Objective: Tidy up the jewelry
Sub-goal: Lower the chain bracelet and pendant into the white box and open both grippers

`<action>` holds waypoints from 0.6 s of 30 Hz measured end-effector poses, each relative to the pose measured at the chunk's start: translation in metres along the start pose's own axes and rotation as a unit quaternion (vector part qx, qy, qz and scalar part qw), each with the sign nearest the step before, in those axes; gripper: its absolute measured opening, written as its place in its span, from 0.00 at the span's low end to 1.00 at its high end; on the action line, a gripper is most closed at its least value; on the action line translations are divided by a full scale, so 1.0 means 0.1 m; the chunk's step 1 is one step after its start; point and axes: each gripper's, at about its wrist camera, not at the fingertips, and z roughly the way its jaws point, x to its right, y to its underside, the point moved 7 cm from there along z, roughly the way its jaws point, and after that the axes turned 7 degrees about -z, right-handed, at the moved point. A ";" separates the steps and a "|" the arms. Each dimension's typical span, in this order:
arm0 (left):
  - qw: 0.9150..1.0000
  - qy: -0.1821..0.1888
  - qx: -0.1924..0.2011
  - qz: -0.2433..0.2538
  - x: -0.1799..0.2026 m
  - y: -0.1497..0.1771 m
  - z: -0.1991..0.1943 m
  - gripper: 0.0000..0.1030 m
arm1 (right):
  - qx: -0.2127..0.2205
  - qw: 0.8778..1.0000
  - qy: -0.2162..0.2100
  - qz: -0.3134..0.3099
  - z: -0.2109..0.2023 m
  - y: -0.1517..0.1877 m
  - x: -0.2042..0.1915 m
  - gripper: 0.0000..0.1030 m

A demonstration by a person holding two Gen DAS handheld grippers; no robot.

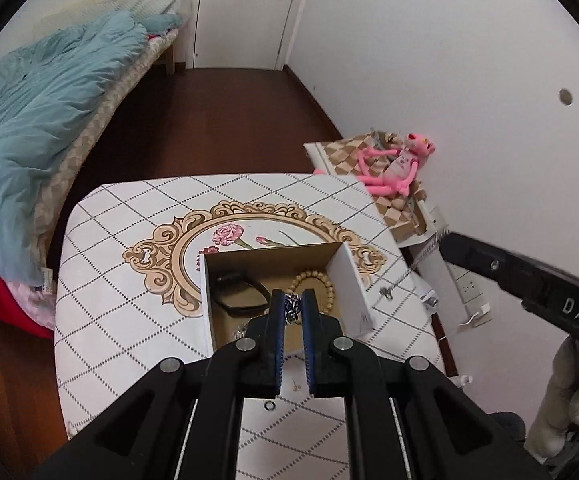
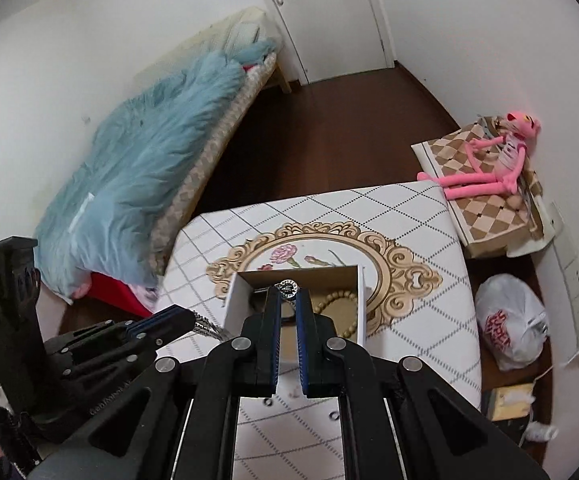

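Note:
A silver chain is held at both ends above an open cardboard box [image 1: 349, 280] on the patterned table [image 1: 129, 320]. My left gripper [image 1: 292, 300] is shut on a braided silver piece of the chain [image 1: 291, 309]. In the left wrist view my right gripper [image 1: 447, 242] reaches in from the right, with the chain [image 1: 409, 268] hanging from its tip. In the right wrist view my right gripper [image 2: 288, 294] is shut on the chain's round clasp [image 2: 288, 286] over the box [image 2: 301, 270]. My left gripper [image 2: 187, 316] is at the left. Inside the box lie a wooden bead bracelet [image 1: 313, 280] and a black band [image 1: 241, 292].
Small rings [image 2: 334, 404] lie loose on the table near its front edge. A bed with a blue quilt [image 1: 29, 120] stands at the left. A pink plush toy [image 2: 489, 168] sits on a checkered cushion to the right, with a white plastic bag [image 2: 509, 320] on the floor below.

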 end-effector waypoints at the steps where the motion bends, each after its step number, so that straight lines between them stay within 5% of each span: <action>1: 1.000 -0.006 -0.014 0.002 -0.03 -0.01 0.13 0.05 | -0.008 1.000 0.002 -0.002 0.08 -0.03 0.01 0.07; 16: 0.990 -0.052 -0.116 -0.064 -0.42 0.12 0.95 0.09 | -0.138 0.990 0.011 0.002 1.29 0.08 0.28 0.08; 18: 0.989 -0.063 -0.114 -0.067 -0.46 0.09 0.94 0.20 | -0.154 0.988 0.010 0.010 1.37 0.10 0.31 0.08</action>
